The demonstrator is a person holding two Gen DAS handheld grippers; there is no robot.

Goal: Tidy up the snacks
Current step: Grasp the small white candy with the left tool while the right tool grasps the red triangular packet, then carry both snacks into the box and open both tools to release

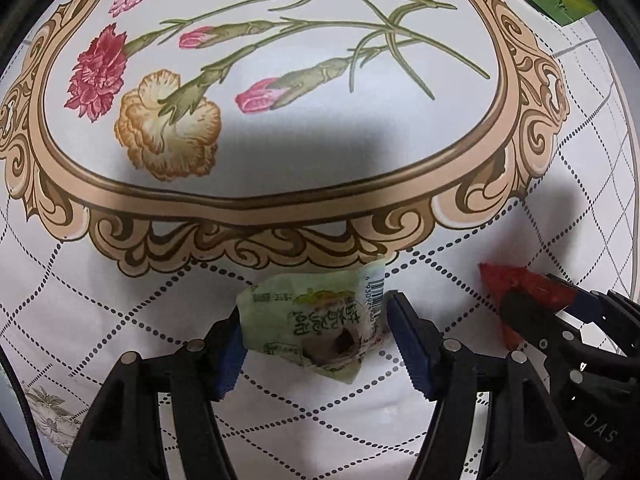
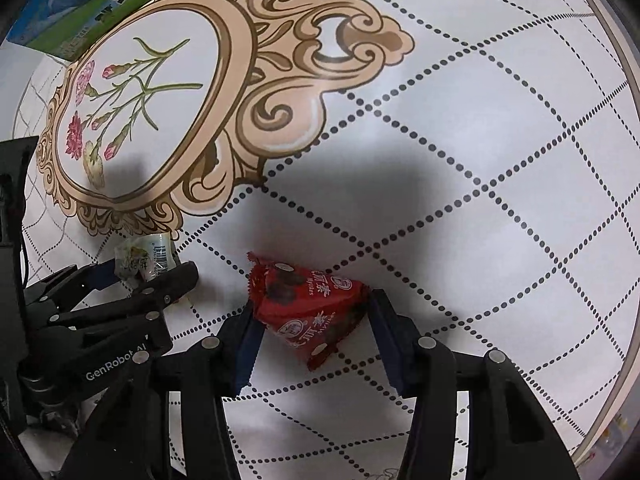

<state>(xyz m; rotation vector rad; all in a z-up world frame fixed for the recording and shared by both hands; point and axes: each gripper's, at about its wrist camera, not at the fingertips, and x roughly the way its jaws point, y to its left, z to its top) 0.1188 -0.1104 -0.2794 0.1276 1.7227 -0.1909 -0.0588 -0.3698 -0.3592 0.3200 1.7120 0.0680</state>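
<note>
A pale green snack packet point(image 1: 312, 320) sits between the fingers of my left gripper point(image 1: 316, 336), which is shut on it just above the tablecloth. It also shows in the right wrist view point(image 2: 144, 258), held by the left gripper point(image 2: 140, 272). A red snack packet point(image 2: 308, 306) sits between the fingers of my right gripper point(image 2: 316, 332), which is shut on it. In the left wrist view the red packet point(image 1: 520, 288) shows at the right, in the right gripper point(image 1: 536, 304).
The table carries a white cloth point(image 2: 460, 160) with dotted diamond lines and a tan ornate frame with carnations point(image 1: 256, 92). A green and blue carton point(image 2: 80, 8) stands at the far end. The table's edge point(image 2: 624, 200) runs along the right.
</note>
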